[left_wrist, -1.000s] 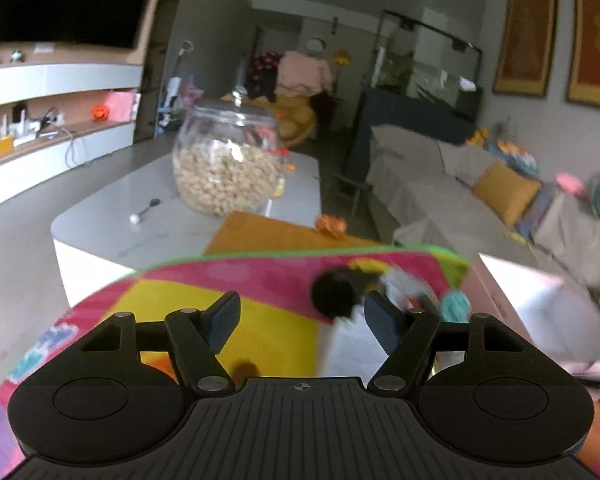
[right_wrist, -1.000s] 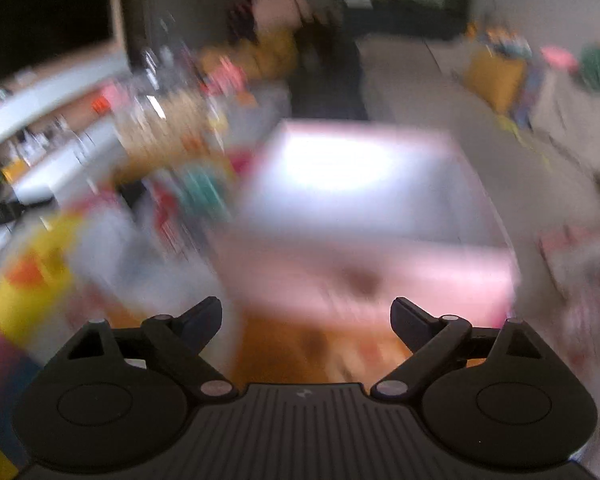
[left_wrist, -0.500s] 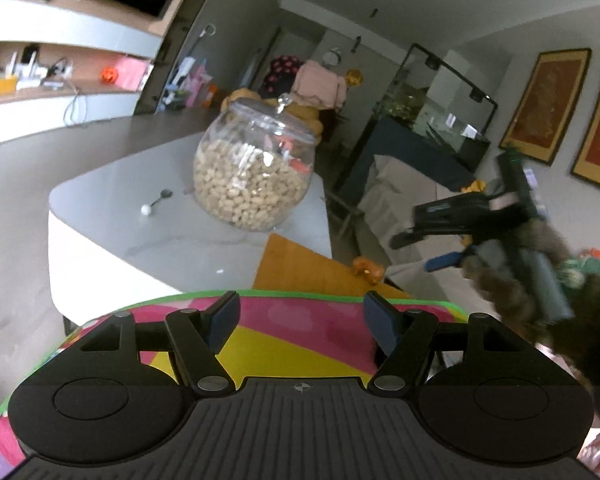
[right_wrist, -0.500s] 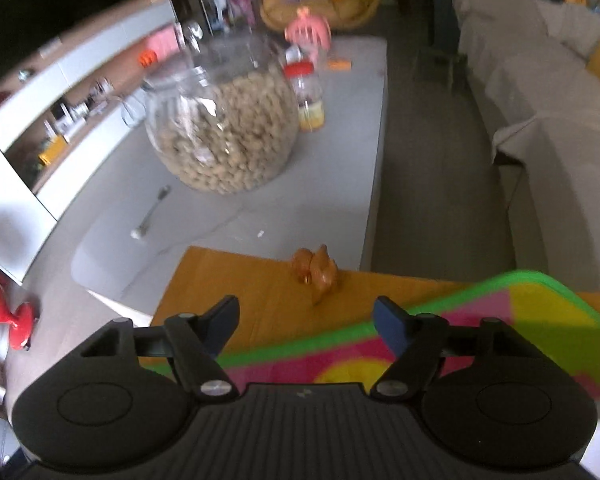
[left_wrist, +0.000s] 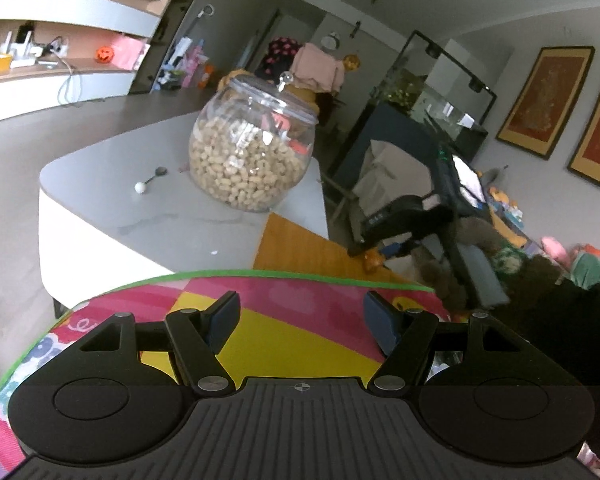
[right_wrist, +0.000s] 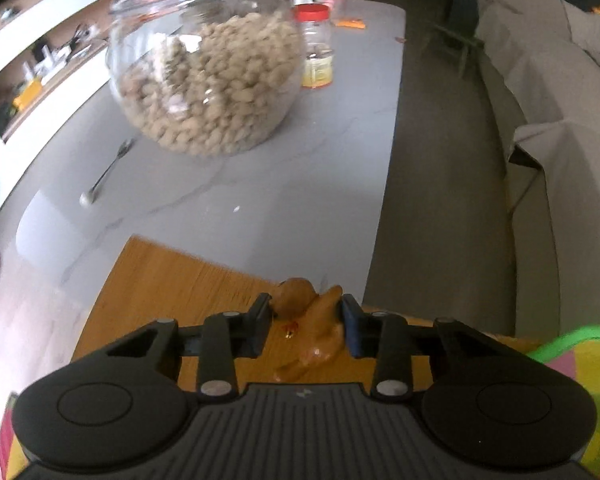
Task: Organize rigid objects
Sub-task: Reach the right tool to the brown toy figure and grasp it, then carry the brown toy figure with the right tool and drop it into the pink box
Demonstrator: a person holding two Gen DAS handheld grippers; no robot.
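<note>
Closing around a small orange-brown duck-shaped figurine [right_wrist: 314, 320], the right gripper [right_wrist: 305, 322] has its fingers against both its sides on the wooden board [right_wrist: 172, 280], in front of the round glass jar of nuts [right_wrist: 208, 76]. The left gripper [left_wrist: 300, 322] hovers open-fingered over a colourful mat [left_wrist: 300, 340].

A grey-topped desk [left_wrist: 100, 184] stands on a grey floor [right_wrist: 440, 184]. At ten o'clock, white shelves [left_wrist: 60, 8] line the wall. At three o'clock, two framed pictures [left_wrist: 540, 100] hang above a covered sofa [right_wrist: 560, 92]. Daylight is soft.
</note>
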